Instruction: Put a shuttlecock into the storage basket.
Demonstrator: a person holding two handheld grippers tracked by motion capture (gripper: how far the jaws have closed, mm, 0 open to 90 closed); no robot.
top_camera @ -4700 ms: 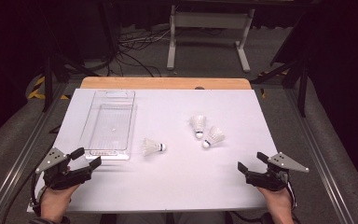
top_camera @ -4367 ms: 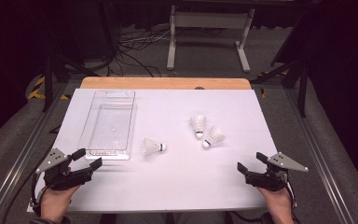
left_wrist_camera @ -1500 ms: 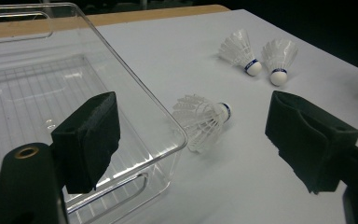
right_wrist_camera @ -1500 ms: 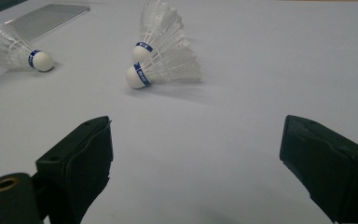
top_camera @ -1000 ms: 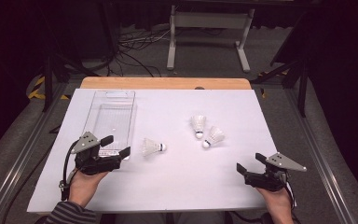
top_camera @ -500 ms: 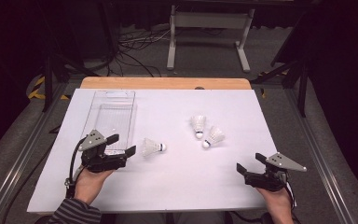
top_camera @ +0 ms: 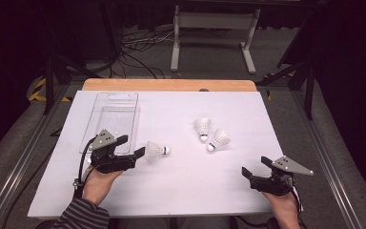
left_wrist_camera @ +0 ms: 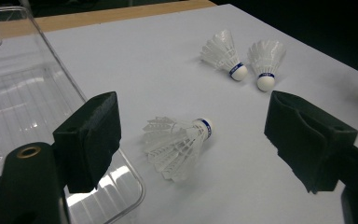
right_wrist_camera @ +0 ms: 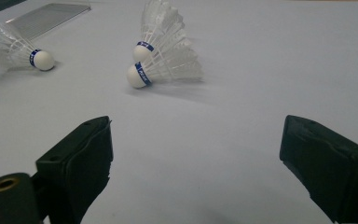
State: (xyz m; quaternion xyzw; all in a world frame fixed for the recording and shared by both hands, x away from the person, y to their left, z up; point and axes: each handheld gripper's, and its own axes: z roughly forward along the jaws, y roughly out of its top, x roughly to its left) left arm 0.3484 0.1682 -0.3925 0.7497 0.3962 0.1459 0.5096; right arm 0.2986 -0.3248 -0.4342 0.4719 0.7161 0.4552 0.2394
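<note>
Left gripper (top_camera: 132, 149) is wide open, jaws spread, sitting at the near corner of the clear tray (top_camera: 106, 98) and pointed at the nearest shuttlecock (top_camera: 156, 150). In the left gripper view that shuttlecock (left_wrist_camera: 179, 143) lies on its side between the two jaws but ahead of them, feathers toward the gripper, cork tip away. No contact yet. One jaw hangs over the tray's (left_wrist_camera: 56, 56) near corner.

Tray sits on the left part of the white table (top_camera: 181, 191), long side running away from the person. Looks empty, nothing inside as far as I can tell.

Middle right: the other two shuttlecocks, rear one (top_camera: 202, 127) and front one (top_camera: 218, 140), just beside each other, corks toward the person, feathers close or touching, can't tell which. Well apart from the first one.

Right gripper (top_camera: 252, 167) is parked at the near right edge, also wide open, holding nothing. Its view shows the pair (right_wrist_camera: 161, 51) ahead and the single shuttlecock (right_wrist_camera: 14, 49) far off to one side.

Progress, my read: job looks like loading shuttlecocks into the tray. Zero of three in. First pick is lined up, not grabbed. Left: close on it, lift, drop in tray, then the pair.
</note>
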